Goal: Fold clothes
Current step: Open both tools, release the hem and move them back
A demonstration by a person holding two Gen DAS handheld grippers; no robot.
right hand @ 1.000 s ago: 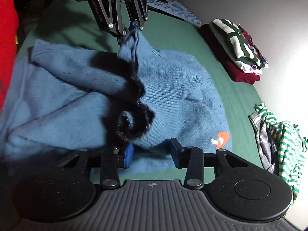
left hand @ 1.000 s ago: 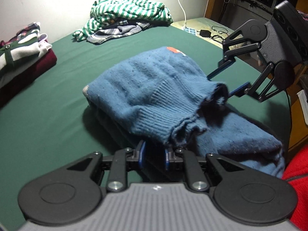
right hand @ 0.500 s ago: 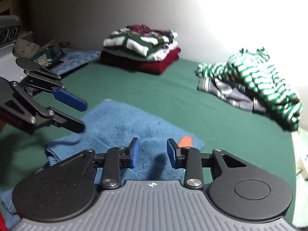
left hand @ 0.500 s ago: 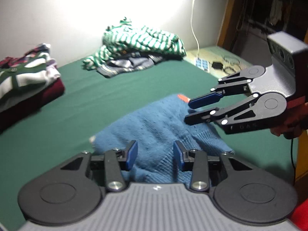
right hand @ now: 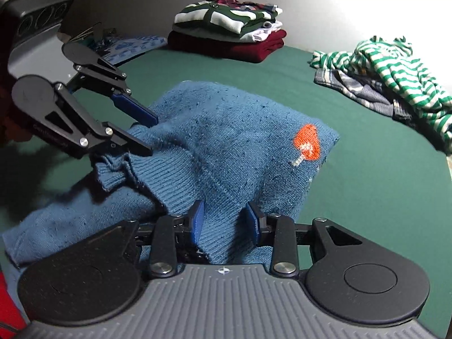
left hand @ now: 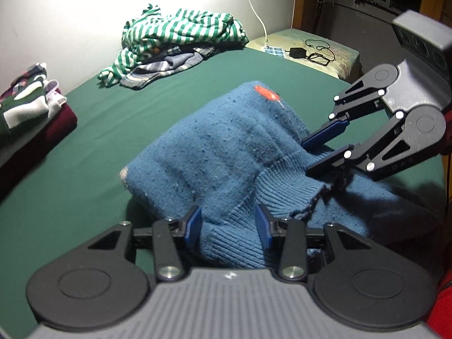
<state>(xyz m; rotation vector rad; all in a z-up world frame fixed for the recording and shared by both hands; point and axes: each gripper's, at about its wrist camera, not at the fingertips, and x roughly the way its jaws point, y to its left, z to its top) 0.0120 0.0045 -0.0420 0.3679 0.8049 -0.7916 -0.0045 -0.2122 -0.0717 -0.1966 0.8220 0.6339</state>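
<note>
A blue knit sweater [left hand: 226, 152] with an orange patch [right hand: 306, 141] lies bunched on the green bed [left hand: 141, 113]. My left gripper [left hand: 228, 230] is open, its blue pads on either side of the ribbed hem. It also shows in the right wrist view [right hand: 151, 135], jaws apart around the hem. My right gripper [right hand: 224, 221] is open, with the hem fabric between its pads. It shows in the left wrist view [left hand: 306, 158] at the sweater's right edge, jaws apart.
A pile of striped green-and-white clothes [left hand: 175, 34] lies at the far side of the bed. A folded stack with a dark red garment at the bottom [right hand: 231, 34] sits at the bed's other far corner. Cables and a charger [left hand: 308, 50] lie on a side surface.
Both grippers were raised above the sweater half a second ago and have come back down. Their open jaws now straddle the sweater's ribbed hem, which bulges up between them.
</note>
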